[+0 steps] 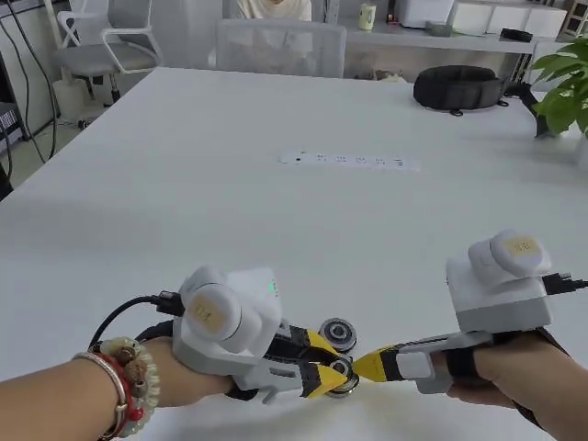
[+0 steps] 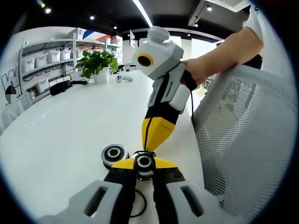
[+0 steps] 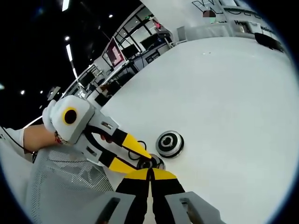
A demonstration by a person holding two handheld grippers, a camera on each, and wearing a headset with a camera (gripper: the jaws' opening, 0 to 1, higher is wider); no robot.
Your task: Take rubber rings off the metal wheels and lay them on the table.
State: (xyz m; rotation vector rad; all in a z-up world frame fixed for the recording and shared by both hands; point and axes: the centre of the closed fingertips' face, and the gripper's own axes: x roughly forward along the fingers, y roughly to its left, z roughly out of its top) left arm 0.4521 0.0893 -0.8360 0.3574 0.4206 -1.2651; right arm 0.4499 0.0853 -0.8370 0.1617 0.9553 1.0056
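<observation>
My left gripper [image 1: 333, 361] is shut on a metal wheel [image 1: 342, 377] just above the white table [image 1: 276, 230], near its front edge. In the left gripper view the wheel [image 2: 144, 162] sits between the yellow tips, black rubber showing around its hub. My right gripper [image 1: 360, 366] is shut, and its pointed tips meet that wheel's rim from the right. I cannot tell whether they pinch the rubber. A second wheel [image 1: 338, 333] with its black ring [image 3: 169, 143] lies flat on the table just beyond. A thin black ring [image 2: 138, 205] lies under my left gripper.
A white power strip [image 1: 349, 161] lies mid-table. At the far right are a black round bag [image 1: 457, 87] and a green plant [image 1: 565, 87]. A grey mesh chair [image 1: 280, 46] stands at the far edge, and another mesh chair back [image 2: 243, 140] is close behind the near edge.
</observation>
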